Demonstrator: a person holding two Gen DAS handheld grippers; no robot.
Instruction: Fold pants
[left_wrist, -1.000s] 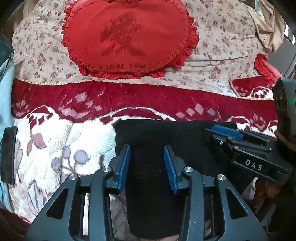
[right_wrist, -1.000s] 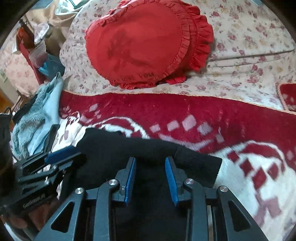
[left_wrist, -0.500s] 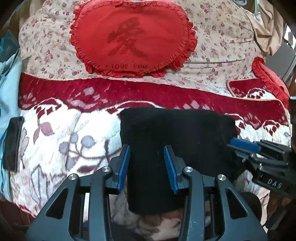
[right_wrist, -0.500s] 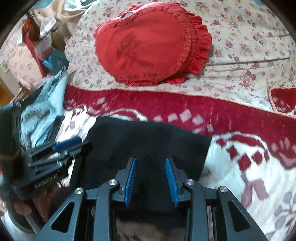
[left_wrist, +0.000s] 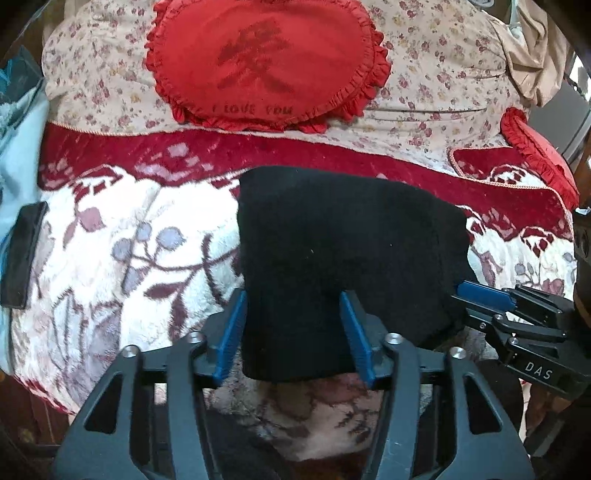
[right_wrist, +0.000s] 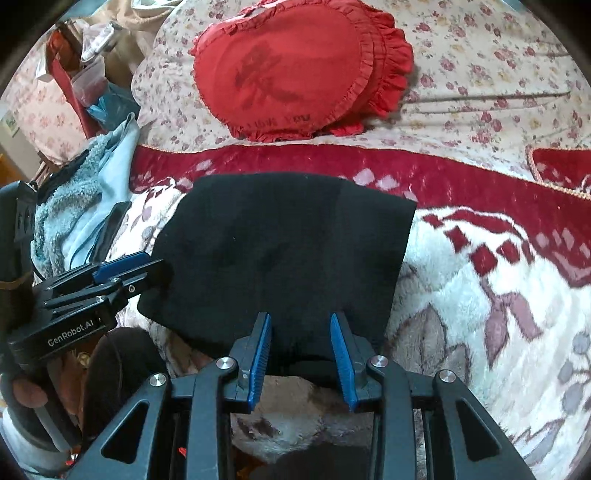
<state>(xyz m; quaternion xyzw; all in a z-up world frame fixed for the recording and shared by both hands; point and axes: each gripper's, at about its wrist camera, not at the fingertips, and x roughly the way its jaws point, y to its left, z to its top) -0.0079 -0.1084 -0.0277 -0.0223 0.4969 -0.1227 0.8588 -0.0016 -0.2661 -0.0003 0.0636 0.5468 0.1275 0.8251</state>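
Observation:
The black pants (left_wrist: 332, 240) lie folded into a thick rectangle on the red-and-white flowered blanket (left_wrist: 129, 240). My left gripper (left_wrist: 293, 295) is at their near edge. Its jaws are opening, and the blue pads stand on either side of the cloth without squeezing it. My right gripper (right_wrist: 299, 315) is shut on the near edge of the pants (right_wrist: 288, 236), with cloth bunched between its pads. Each gripper also appears from the side in the other's view: the right gripper (left_wrist: 484, 299) at the pants' right edge, the left gripper (right_wrist: 125, 266) at their left edge.
A red heart-shaped cushion (left_wrist: 266, 62) leans on a flowered cover at the back. A second red cushion (left_wrist: 539, 155) is at the far right. A light blue towel (right_wrist: 81, 199) and a flat black object (left_wrist: 22, 254) lie to the left. A person's hand (right_wrist: 26, 391) holds the left gripper.
Both grippers have drawn back toward the near edge of the blanket, pulling the pants along so they lie flatter. The left jaws have spread wider; the right jaws look unchanged.

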